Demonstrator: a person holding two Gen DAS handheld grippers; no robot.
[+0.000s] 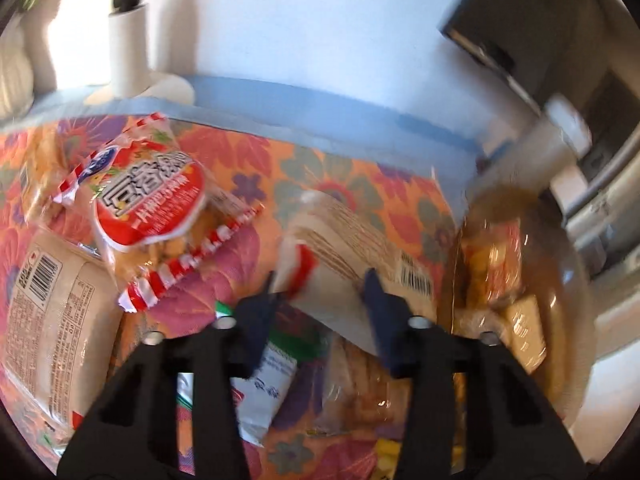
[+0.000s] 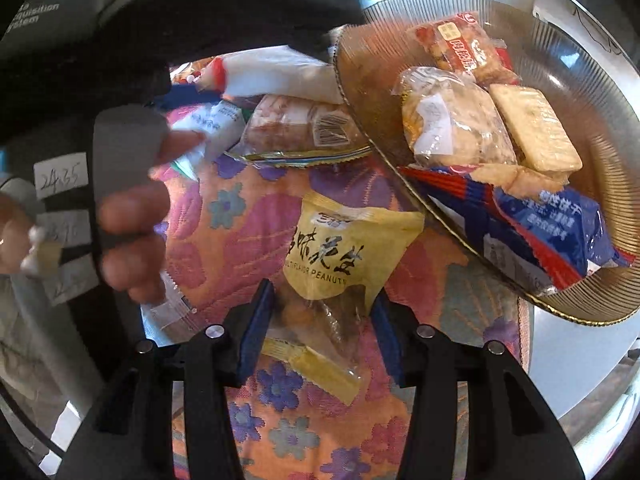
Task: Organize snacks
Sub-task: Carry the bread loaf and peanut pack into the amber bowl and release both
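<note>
My left gripper point(image 1: 320, 284) is shut on a white snack packet with a red end point(image 1: 340, 256) and holds it above the floral cloth point(image 1: 360, 184), left of the amber glass bowl point(image 1: 560, 300). The same packet shows in the right wrist view point(image 2: 276, 72). My right gripper point(image 2: 324, 300) is open around a yellow peanut packet point(image 2: 344, 248) lying on the cloth point(image 2: 248, 232). The bowl point(image 2: 592, 184) holds several snack packets, among them a blue and red one point(image 2: 540, 224).
A red and white noodle-snack bag point(image 1: 148, 204) and a beige packet point(image 1: 52, 320) lie at the left. A green and white packet point(image 1: 264, 376) and a clear biscuit pack point(image 1: 360, 392) lie under the left gripper. A hand point(image 2: 132, 216) holds the left gripper. The table's blue edge point(image 1: 320, 100) is behind.
</note>
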